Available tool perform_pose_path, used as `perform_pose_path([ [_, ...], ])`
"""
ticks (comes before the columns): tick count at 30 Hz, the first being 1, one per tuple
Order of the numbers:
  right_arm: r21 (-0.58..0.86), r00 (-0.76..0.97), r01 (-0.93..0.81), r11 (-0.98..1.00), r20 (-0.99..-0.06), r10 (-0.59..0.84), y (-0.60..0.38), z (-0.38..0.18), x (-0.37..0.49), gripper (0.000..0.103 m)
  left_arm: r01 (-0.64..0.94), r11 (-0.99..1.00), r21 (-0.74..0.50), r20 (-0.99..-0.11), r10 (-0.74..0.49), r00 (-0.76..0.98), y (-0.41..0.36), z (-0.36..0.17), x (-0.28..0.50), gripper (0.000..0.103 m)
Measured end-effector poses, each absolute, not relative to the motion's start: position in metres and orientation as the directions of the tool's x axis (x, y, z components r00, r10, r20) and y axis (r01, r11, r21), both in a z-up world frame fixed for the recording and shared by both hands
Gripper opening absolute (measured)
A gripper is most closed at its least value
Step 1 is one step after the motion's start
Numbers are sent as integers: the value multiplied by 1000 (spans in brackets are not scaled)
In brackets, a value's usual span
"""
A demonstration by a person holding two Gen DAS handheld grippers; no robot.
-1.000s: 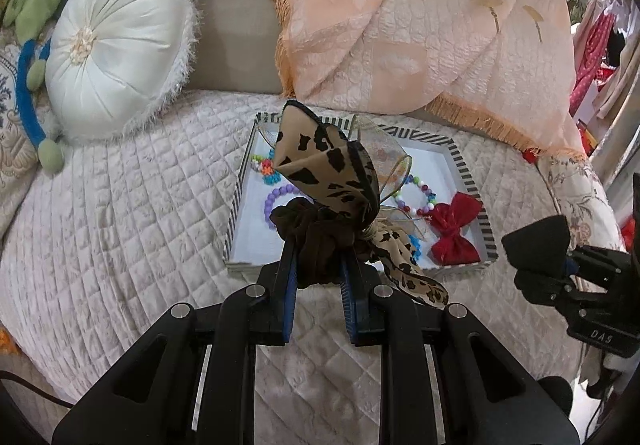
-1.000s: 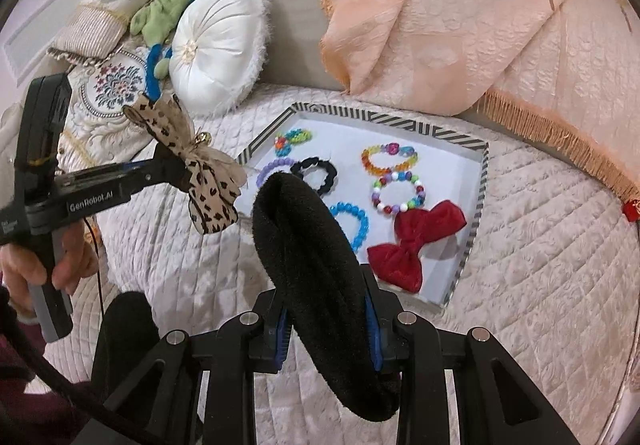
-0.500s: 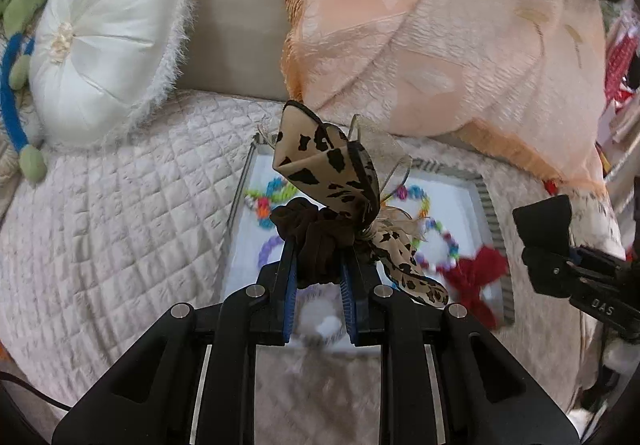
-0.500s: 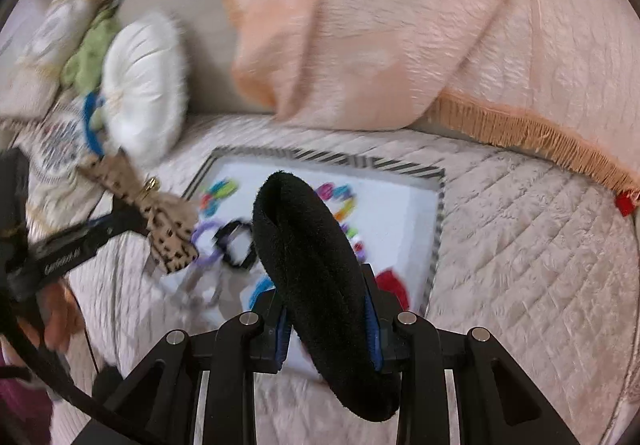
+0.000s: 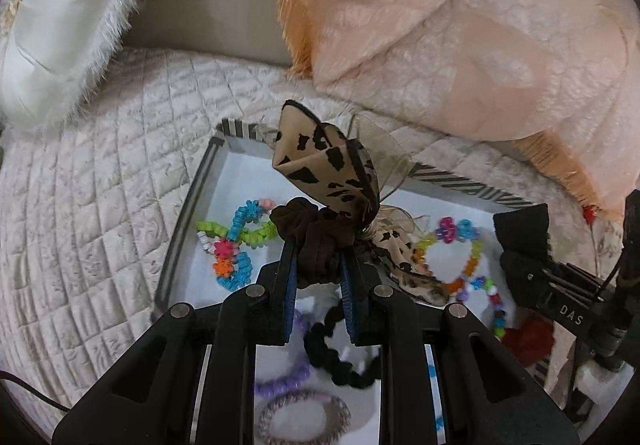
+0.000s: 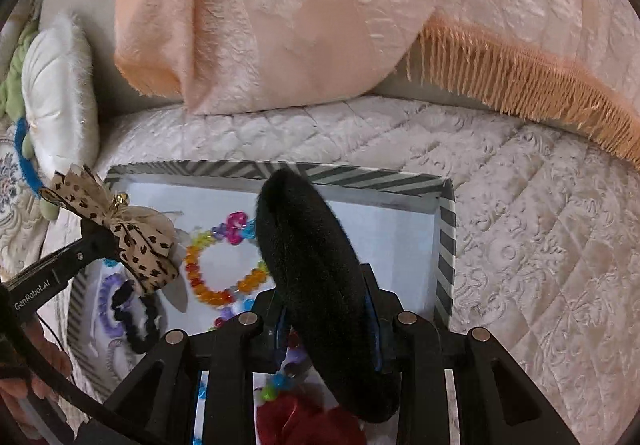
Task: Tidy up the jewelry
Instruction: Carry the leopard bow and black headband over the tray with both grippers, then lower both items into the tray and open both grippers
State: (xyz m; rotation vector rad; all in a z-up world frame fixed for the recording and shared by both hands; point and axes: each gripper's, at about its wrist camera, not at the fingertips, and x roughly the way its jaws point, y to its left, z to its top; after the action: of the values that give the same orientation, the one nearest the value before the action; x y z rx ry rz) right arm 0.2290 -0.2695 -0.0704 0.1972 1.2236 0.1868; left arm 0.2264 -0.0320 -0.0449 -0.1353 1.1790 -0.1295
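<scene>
Both grippers swing in over the striped tray (image 6: 446,245)

Left gripper (image 5: 318,265) clamps a leopard-bow scrunchie (image 5: 332,181), right gripper (image 6: 326,309) a black velvet ring (image 6: 312,265); drop-off looks next.

Tan bow (image 5: 328,169) with black leopard spots on a brown scrunchie (image 5: 316,241); black headband (image 6: 316,277); white tray (image 6: 400,241) with a black-and-white striped rim; peach fringed throw (image 6: 304,13); cream quilt (image 6: 540,229); white cushion (image 5: 60,17)

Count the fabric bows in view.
2. The leopard-print bow sits clamped in the left gripper over the tray; the red bow lies in the tray, partly hidden. Others may be hidden.
</scene>
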Motion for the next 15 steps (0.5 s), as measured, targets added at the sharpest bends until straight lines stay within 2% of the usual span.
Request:
perform_pose_path([
  [1,254,332,-33,967,-909,250,-271,-72,228,31,30,985,-168,-912,-167,375,-34,-47,228,19],
  [3,267,350,-48,963,-898,266,-271,-69,225,42,34,986,-164,-912,-164,375,-34,-50,228,20],
  [4,269,360,-50,962,-893,269,-271,-67,223,49,34,986,-165,-913,-166,373,-35,-50,228,23],
  [5,276,367,-53,960,-888,276,-272,-63,219,52,35,985,-169,-913,-170,372,-34,-49,227,30],
  [7,290,392,-51,956,-875,286,-279,-55,211,53,37,983,-179,-906,-179,383,-33,-46,224,39],
  [9,306,409,-50,951,-862,299,-284,-45,200,53,36,985,-166,-900,-166,403,-31,-38,216,55],
  [15,293,480,-68,954,-828,289,-278,-5,151,54,64,989,-131,-873,-146,466,-20,-9,182,57],
])
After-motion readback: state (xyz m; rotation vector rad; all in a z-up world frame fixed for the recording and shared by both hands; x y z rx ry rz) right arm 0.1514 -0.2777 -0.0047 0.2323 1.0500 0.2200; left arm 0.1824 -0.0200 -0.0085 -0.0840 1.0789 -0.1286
